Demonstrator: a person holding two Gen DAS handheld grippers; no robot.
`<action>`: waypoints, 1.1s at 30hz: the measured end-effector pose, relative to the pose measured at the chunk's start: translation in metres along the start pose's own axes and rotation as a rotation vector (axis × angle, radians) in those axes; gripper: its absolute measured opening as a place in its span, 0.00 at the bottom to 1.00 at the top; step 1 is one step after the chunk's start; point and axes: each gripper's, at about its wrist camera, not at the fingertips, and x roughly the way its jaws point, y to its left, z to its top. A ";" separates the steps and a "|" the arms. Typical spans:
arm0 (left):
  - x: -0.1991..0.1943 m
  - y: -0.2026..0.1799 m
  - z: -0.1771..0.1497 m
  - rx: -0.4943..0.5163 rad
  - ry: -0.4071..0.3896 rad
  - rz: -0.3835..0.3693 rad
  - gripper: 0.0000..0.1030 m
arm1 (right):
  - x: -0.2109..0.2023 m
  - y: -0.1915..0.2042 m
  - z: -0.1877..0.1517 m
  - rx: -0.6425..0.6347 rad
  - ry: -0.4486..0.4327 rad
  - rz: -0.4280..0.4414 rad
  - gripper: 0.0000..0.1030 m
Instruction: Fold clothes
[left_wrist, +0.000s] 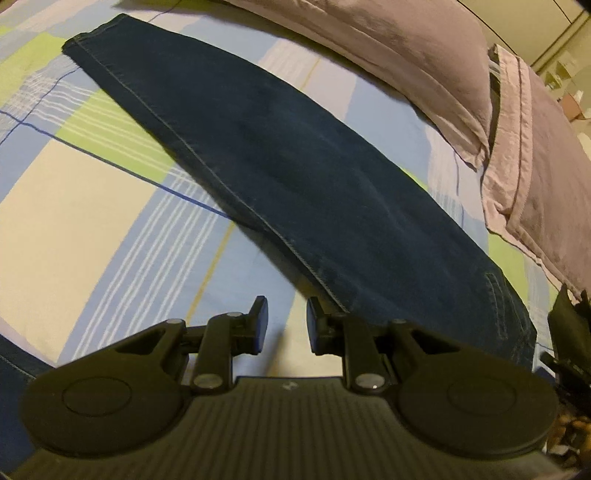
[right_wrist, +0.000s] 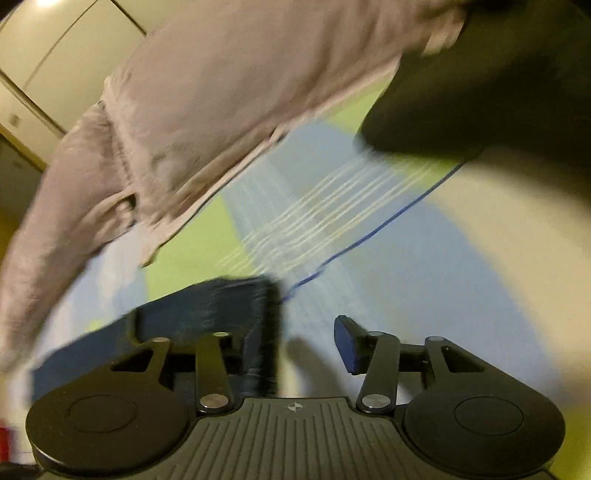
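Item: dark blue jeans (left_wrist: 280, 155), folded lengthwise into a long strip, lying flat on your bed's checked sheet (left_wrist: 77, 206), running from 10 o'clock to 5 o'clock in the left wrist view. Two mauve pillows (left_wrist: 388, 48) lie along the 1 to 3 o'clock side. Your left gripper (left_wrist: 287, 325) hovers at the strip's near seam, fingers (left_wrist: 260, 321) parted by a narrow gap, nothing between them. Your right gripper (right_wrist: 308, 343) has its fingers (right_wrist: 347, 343) apart and empty; a blurred fold of denim lies over its left finger, at 9 o'clock.
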 end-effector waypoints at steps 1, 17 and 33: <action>0.000 -0.002 -0.002 0.007 0.003 -0.007 0.16 | -0.016 0.005 -0.005 -0.025 -0.020 -0.019 0.46; -0.046 0.039 -0.043 0.289 -0.003 0.040 0.16 | -0.090 0.069 -0.115 -0.313 0.014 -0.201 0.24; -0.133 0.269 -0.069 0.151 0.018 0.372 0.18 | -0.143 0.123 -0.286 -0.322 0.154 -0.338 0.28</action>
